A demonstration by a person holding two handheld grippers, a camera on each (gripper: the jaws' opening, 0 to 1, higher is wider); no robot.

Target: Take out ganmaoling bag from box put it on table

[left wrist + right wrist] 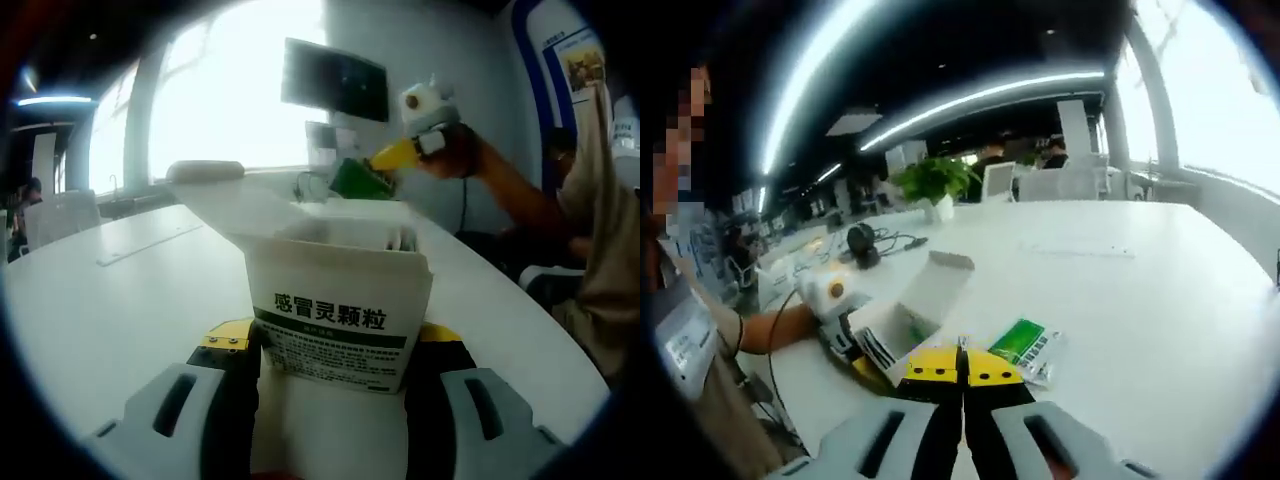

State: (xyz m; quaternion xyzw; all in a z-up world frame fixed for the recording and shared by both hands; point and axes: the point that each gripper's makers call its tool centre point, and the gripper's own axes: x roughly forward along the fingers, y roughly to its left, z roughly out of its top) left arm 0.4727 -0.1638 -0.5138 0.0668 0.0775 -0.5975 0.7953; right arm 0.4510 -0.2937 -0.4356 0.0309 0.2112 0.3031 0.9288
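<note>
**A:** On the left, the box is clamped upright between the jaws of the left gripper, lid thrown back, base on the white desk. From the right gripper view the same box is seen open-mouthed with the left gripper closed around it.

**B:** And to the right, the green ganmaoling bag is already out of the box. It is pinched at the yellow tips of the right gripper and held up over the desk, well apart from the box.

**A:** In its own view the right gripper is pressed together, and the ganmaoling bag juts out just beside the tips. Only an edge seems to be caught.

**B:** So, as judged here, the put-down is what remains. The bag should be lowered over a bare stretch of desk, away from the box, until it lies flat.

**A:** Agreed. The jaws should be spread only once the bag is resting there. With so thin a hold, a quick swing could let it slip. The box is best kept clamped meanwhile, so it is not knocked over.
</note>
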